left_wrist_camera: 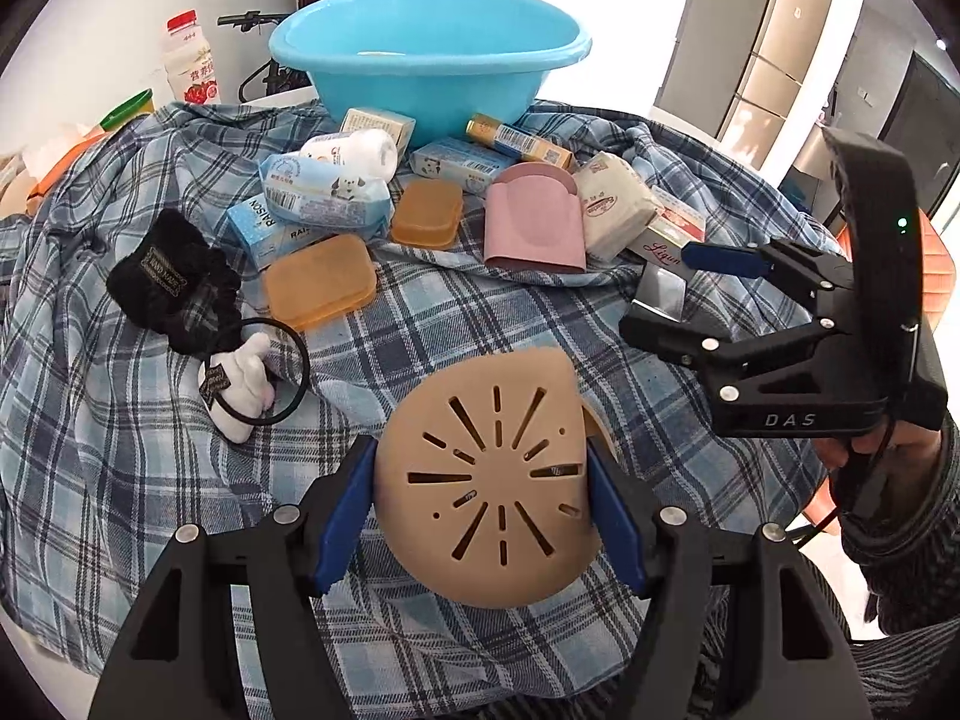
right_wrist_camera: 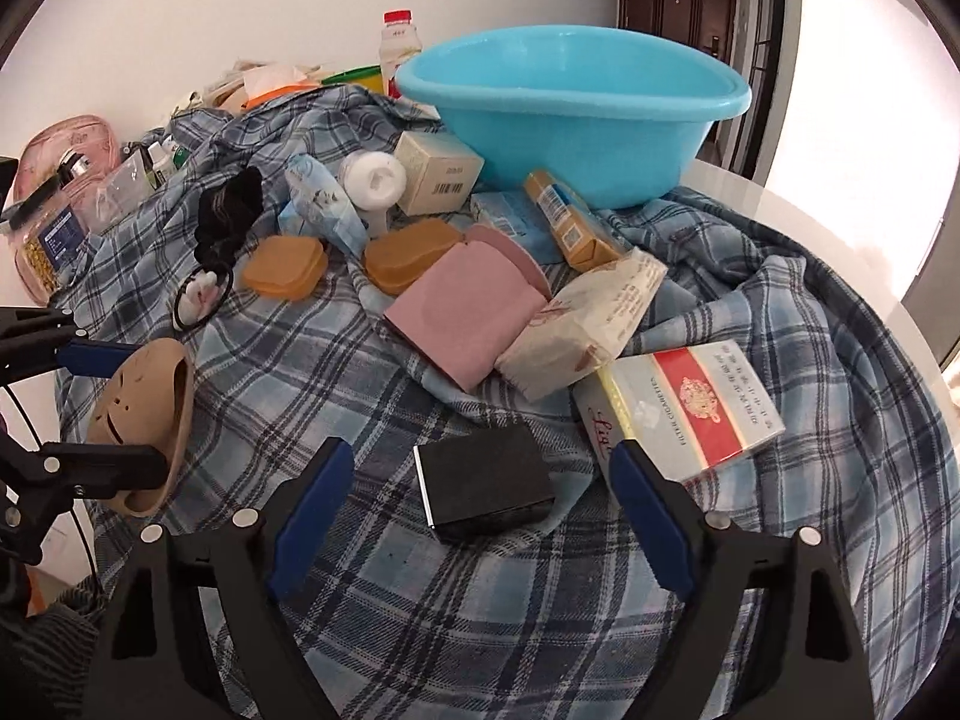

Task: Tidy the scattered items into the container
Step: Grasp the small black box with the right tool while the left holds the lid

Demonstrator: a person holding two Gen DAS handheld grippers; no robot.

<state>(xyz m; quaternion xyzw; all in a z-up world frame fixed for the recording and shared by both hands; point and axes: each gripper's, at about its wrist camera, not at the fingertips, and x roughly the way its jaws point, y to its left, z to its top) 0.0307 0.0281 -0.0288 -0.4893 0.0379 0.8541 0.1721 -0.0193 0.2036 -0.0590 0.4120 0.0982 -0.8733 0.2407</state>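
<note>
My left gripper (left_wrist_camera: 483, 498) is shut on a tan round slotted cover (left_wrist_camera: 480, 432), with both blue pads pressing its sides above the plaid cloth. The right wrist view shows the cover (right_wrist_camera: 150, 396) at the left edge. My right gripper (right_wrist_camera: 480, 516) stands open around a small black box (right_wrist_camera: 486, 486) lying on the cloth, and its pads are clear of the box. The blue basin (left_wrist_camera: 429, 60) (right_wrist_camera: 576, 114) stands at the back. In front of it lie orange soap boxes (left_wrist_camera: 318, 282), a pink pouch (right_wrist_camera: 468, 312), tissue packs and a red-and-white carton (right_wrist_camera: 690, 408).
A black scrunchie (left_wrist_camera: 174, 282) and a hair tie with a white bunny (left_wrist_camera: 246, 384) lie at the left. A red-capped bottle (left_wrist_camera: 189, 60) stands behind. A pink bag (right_wrist_camera: 66, 150) and jars crowd the far left. The white table edge (right_wrist_camera: 810, 228) curves at the right.
</note>
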